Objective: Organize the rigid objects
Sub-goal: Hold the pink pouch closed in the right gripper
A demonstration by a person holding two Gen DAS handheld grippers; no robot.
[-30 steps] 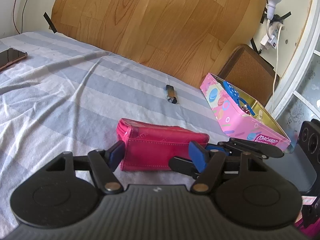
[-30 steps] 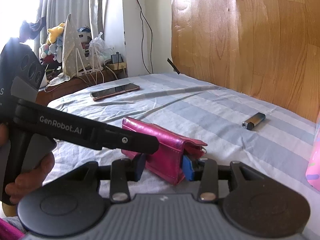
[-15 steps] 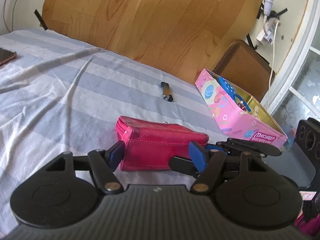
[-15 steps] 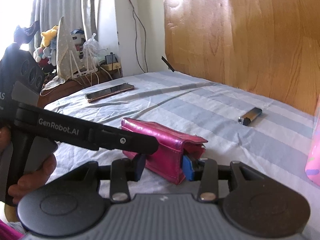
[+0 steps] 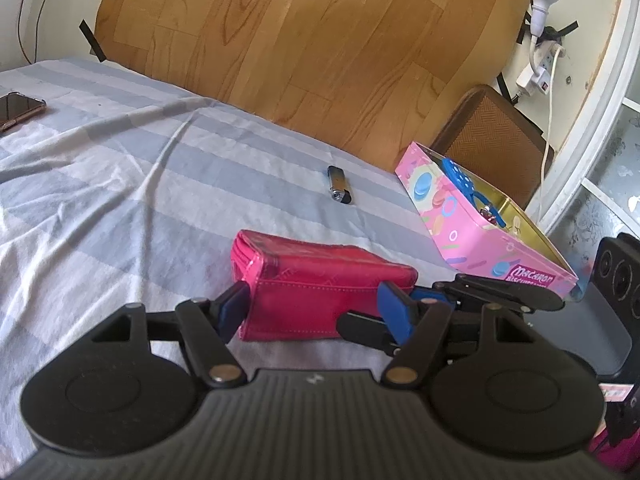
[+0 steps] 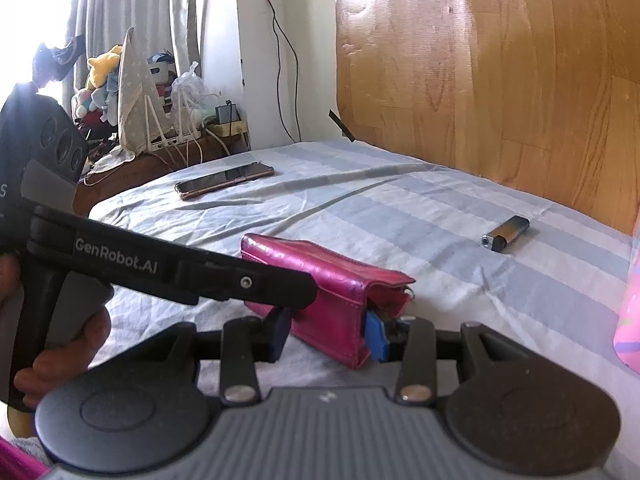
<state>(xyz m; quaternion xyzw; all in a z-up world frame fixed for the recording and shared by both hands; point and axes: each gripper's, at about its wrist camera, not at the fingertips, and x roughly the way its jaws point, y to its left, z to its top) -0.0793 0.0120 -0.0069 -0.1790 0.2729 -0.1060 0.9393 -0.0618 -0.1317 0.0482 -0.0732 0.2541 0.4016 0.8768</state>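
A pink wallet point(image 5: 320, 284) lies on the striped bedsheet, also in the right wrist view point(image 6: 332, 284). My left gripper point(image 5: 316, 312) spans its long side, with both blue pads against the wallet's ends. My right gripper point(image 6: 328, 332) holds the wallet's end from the other side, pads pressed on it. A small lighter point(image 5: 339, 189) lies beyond, also in the right wrist view point(image 6: 505, 233). An open pink Macaron tin point(image 5: 480, 236) holding several small items stands at the right.
A phone point(image 6: 224, 180) lies at the far side of the bed, also at the left edge of the left wrist view point(image 5: 16, 108). A wooden headboard point(image 5: 320, 40) backs the bed. A brown chair point(image 5: 492, 136) stands behind the tin. A cluttered side table point(image 6: 168, 140) is beyond the bed.
Both grippers stay on the wallet. The views have shifted slightly; the wallet keeps its place between the fingers.
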